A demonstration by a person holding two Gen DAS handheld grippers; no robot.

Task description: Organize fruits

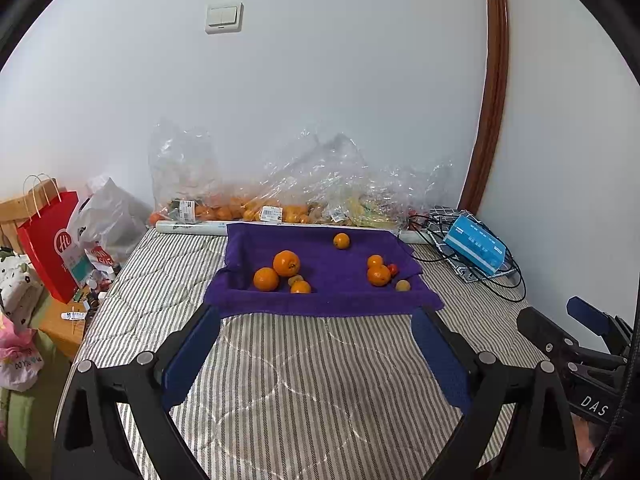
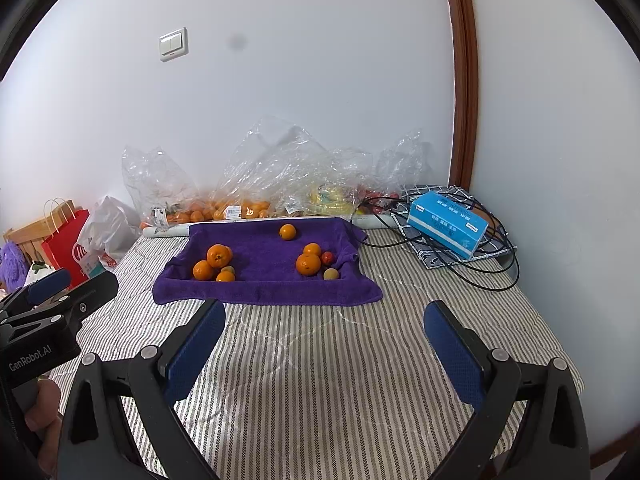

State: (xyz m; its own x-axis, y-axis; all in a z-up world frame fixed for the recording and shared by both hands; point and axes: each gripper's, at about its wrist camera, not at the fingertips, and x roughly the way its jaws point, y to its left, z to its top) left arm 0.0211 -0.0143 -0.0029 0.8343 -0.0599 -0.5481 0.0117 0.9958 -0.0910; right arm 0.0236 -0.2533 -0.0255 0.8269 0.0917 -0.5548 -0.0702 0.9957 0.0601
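left wrist view
left gripper [image 1: 316, 320]: blue-padded fingers spread wide, nothing between them; hovers over the striped mattress [image 1: 304, 380], tips at the near hem of the purple towel [image 1: 328, 284].
fruit, left cluster [image 1: 282, 274]: 2 larger oranges touching, 1 smaller orange and 1 small dull fruit just in front of them, all on the towel.
fruit, right cluster [image 1: 382, 273]: 2 oranges touching, 1 small red fruit beside them, 1 small yellowish fruit [image 1: 403, 285] nearer the hem.
lone orange [image 1: 341, 241]: apart from both clusters, toward the far edge of the towel.
clear plastic bags [image 1: 280, 192]: against the wall behind the towel, holding more orange fruit; price labels visible.
blue box [image 1: 476, 248]: right of the towel, lying on checked cloth among black cables.
red paper bag [image 1: 50, 244]: left of the mattress, upright.
right gripper [image 1: 576, 332]: seen at the right edge, side on; finger gap cannot be judged here.

right wrist view
right gripper [image 2: 326, 320]: fingers released and wide apart, empty; just short of the towel [image 2: 264, 284], over the mattress [image 2: 320, 380].
fruit: left cluster [image 2: 216, 266], right cluster [image 2: 314, 262] and the lone orange [image 2: 287, 232] all rest on the towel.
left gripper [image 2: 72, 284]: at the left edge, side on, held by a hand [image 2: 42, 420].
blue box [image 2: 448, 224]: far right, cables looped around it.
light switch [image 2: 173, 44]: on the white wall.
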